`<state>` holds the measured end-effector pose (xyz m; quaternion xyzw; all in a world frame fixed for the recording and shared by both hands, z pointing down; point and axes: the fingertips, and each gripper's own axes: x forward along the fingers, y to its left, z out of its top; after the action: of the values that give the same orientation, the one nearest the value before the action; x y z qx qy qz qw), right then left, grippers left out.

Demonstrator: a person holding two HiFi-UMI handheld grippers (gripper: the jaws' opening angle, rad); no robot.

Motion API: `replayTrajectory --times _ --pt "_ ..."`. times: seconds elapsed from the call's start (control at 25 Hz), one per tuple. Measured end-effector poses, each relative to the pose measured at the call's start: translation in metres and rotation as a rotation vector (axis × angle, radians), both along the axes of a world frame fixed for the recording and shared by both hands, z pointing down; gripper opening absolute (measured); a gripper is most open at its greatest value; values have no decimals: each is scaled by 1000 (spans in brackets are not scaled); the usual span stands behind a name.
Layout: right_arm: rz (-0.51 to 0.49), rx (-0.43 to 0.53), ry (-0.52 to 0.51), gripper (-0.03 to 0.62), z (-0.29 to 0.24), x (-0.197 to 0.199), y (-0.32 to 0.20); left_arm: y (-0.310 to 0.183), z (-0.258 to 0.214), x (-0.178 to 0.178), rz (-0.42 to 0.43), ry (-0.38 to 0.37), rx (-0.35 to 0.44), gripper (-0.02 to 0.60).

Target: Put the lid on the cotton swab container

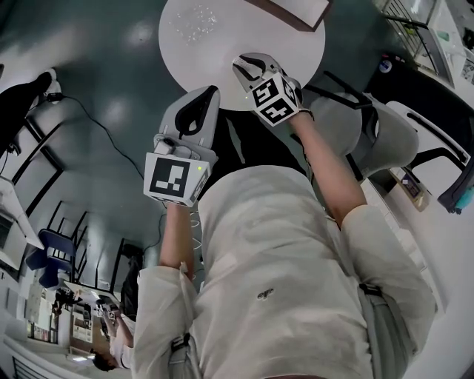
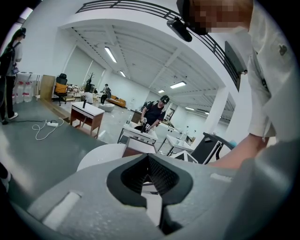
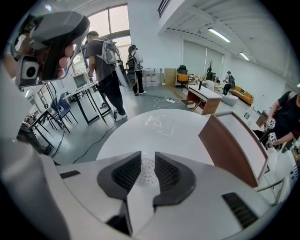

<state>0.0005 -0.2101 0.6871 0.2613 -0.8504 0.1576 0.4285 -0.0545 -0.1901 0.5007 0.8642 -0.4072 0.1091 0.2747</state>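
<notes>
Two hand-held grippers are what we count. The right hand-held gripper (image 1: 244, 66) (image 3: 147, 157) sits over the near edge of the round white tabletop (image 1: 222, 44) (image 3: 187, 136). Its jaws are clamped on the single cotton swab container (image 3: 147, 172), and the packed white swab heads fill the gap between the pads. The left hand-held gripper (image 1: 212, 93) (image 2: 148, 157) has its jaw tips together, and we see nothing in the hollow behind them. It reaches only to the tabletop's near edge, to the left of the other gripper.

We see one clear, glinting thing (image 1: 194, 21) (image 3: 159, 123) toward the far edge of the tabletop, well apart from both grippers. We cannot tell whether it is the lid. One brown-sided panel (image 1: 292, 13) (image 3: 225, 145) stands at the far right edge.

Between the container and the glinting thing the tabletop is bare white. Just off its right edge stands one grey chair (image 1: 385, 137). To the left a dark cable (image 1: 104, 126) trails over the grey floor. In the right gripper view we count two people (image 3: 105, 70) standing well beyond the left edge.
</notes>
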Motion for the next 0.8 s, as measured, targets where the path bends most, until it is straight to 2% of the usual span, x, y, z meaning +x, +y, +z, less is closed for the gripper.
replayTrajectory --times 0.08,0.16,0.2,0.4,0.8 --pt "-10 -10 17 95 -1 2 6 3 -2 3 17 -4 1 5" --pt "-7 -15 21 158 -4 3 4 0 -7 3 26 -14 19 5" --pt "3 -13 17 164 -6 4 1 -3 -9 1 22 -16 26 5" --pt "63 -15 -12 158 -18 12 2 -5 -17 0 4 -19 41 5" --pt "64 56 -58 149 -59 18 15 17 -42 12 -6 -39 91 5"
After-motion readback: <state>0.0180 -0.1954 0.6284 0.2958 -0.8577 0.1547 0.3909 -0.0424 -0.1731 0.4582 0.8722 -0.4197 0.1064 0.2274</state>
